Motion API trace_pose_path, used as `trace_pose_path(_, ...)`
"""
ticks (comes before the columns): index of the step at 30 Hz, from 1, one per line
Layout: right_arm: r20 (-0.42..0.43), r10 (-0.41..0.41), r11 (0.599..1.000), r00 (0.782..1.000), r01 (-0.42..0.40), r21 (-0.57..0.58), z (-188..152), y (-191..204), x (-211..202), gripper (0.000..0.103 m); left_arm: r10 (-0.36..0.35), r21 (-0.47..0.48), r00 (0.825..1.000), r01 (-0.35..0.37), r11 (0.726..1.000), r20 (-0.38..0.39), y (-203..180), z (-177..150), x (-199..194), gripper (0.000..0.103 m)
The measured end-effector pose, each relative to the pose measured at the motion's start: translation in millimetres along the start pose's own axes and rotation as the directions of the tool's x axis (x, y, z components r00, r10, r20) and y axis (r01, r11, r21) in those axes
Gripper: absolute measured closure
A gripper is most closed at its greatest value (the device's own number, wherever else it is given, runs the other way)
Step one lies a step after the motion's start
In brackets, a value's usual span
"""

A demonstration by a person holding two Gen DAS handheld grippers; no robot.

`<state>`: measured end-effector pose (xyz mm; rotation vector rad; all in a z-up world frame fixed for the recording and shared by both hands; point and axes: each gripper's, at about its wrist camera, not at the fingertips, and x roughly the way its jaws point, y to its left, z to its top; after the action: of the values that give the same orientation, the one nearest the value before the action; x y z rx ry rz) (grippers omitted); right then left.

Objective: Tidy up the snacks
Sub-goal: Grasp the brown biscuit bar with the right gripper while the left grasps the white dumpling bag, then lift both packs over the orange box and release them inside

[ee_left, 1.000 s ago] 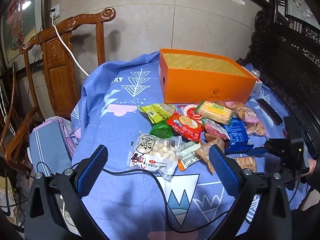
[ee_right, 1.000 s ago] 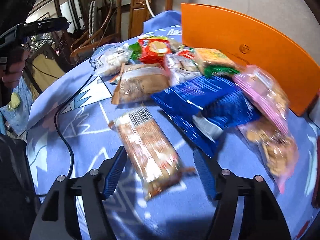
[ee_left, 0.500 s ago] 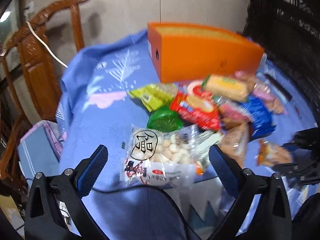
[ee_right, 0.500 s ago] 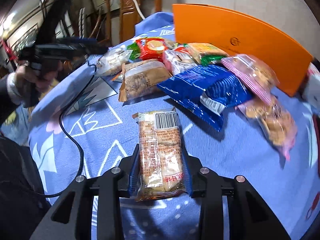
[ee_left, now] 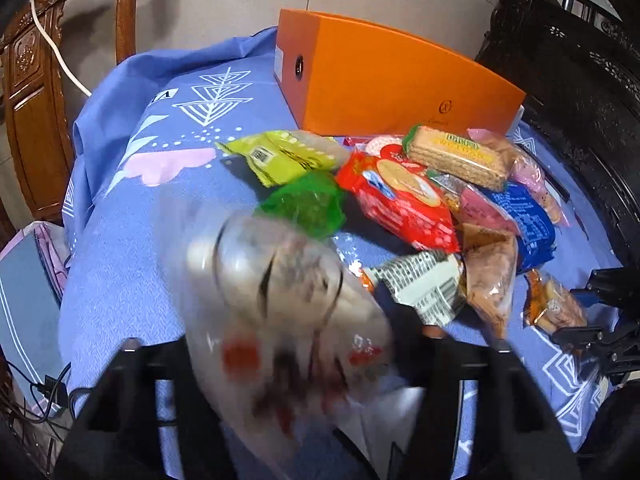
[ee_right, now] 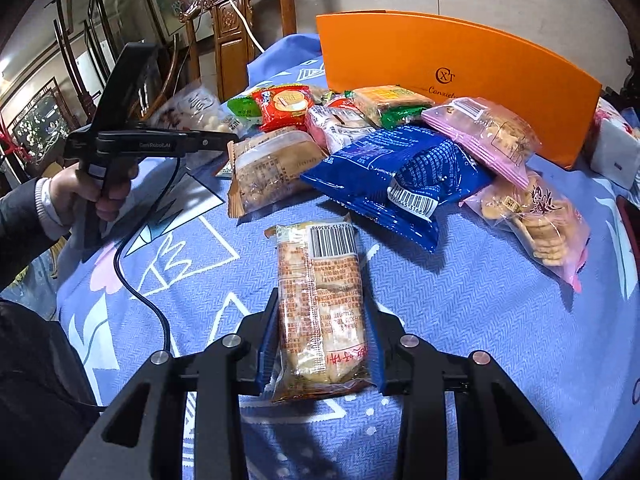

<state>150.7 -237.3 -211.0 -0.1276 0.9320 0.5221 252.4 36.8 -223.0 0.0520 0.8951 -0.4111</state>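
Left wrist view: the left gripper, its jaws having just been closing, is clamping the blurred clear plastic bag of white round snacks above the blue patterned tablecloth; the tall orange cardboard box is standing at the far edge. Right wrist view: the right gripper is pinching, jaws narrow, the clear-wrapped brown biscuit packet lying near the cloth's front edge, while the blue foil pouch is lying just beyond.
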Motion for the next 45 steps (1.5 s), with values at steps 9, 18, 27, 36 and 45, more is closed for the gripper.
trace_pose_path(9, 0.023, 0.004, 0.999, 1.000, -0.005, 0.034, -1.4, 0.0, -3.9, 0.066, 0.028, -0.042, 0.997, -0.026, 0.999, 0.069, -1.3, -10.5, -41.6, 0.059)
trace_pose_path(18, 0.105, 0.005, 0.998, 0.994, -0.012, 0.065, -5.2, 0.7, -32.4, 0.066, 0.048, -0.038, 0.986, -0.042, 0.998, 0.161, -10.1, -3.8, -99.2, 0.059)
trace_pose_path(27, 0.238, -0.015, 0.994, 0.971, -0.011, 0.111, 22.4, -13.7, -80.5, 0.066, -0.005, 0.022, 0.973, -0.001, 1.000, 0.229, -31.5, 40.3, -126.0, 0.059)
trace_pose_path(36, 0.460, -0.130, 0.981, 0.878, 0.047, 0.187, 131.6, -73.0, -128.1, 0.066, -0.084, 0.083, 0.953, 0.062, 0.995, 0.291, -55.8, 156.4, -128.5, 0.059)
trace_pose_path(45, 0.477, -0.296, 0.946, 0.828, 0.186, 0.264, 229.5, -132.6, -116.1, 0.022, 0.022, 0.050, 0.955, -0.038, 0.998, 0.297, -68.4, 277.6, -81.0, 0.005)
